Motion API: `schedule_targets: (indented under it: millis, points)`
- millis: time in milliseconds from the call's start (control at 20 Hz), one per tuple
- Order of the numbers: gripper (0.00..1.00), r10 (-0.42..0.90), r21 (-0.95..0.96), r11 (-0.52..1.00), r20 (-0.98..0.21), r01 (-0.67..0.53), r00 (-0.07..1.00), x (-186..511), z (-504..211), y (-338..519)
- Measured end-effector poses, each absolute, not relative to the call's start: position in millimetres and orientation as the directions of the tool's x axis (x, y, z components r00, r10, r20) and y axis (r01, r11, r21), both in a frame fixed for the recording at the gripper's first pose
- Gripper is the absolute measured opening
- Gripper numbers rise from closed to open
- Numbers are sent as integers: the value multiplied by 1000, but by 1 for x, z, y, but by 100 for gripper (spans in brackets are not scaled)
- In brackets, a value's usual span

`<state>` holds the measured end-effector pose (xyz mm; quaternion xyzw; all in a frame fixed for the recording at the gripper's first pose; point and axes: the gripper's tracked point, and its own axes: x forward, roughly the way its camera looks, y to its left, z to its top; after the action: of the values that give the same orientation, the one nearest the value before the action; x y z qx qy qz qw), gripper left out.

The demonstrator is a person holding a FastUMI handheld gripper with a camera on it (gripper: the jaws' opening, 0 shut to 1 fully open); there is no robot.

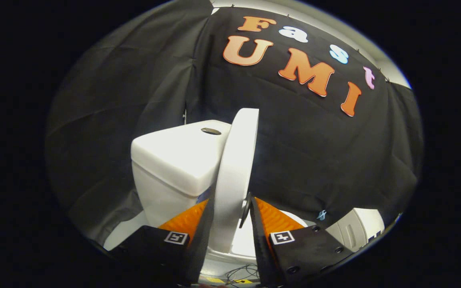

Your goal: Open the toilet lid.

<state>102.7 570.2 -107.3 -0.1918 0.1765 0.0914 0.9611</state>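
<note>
A: Backdrop?
B: Black cloth [134, 100], creased and hung in panels, with a vertical fold where two of them meet. A pale strip of wall [326, 22] runs above its top edge.
A: Anything on the cloth?
B: A small light-blue clip [321, 215], low down. I can't tell what it holds.
A: Near it?
B: A white moulded unit [356, 228] stands just beside the clip, partly cut off.
A: Floor?
B: Thin dark wires [242, 274] in loose loops, near a yellow-and-black striped patch [214, 280].

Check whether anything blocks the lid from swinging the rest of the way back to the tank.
Nothing visible does. The lid stands raised on edge between the claw fingers, with open space between it and the tank behind.
</note>
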Motion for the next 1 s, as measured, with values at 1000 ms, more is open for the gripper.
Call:
schedule_targets:
  millis: [1000]
  points:
    - [86,296,-78,948,-131,-307,946,110,41,443]
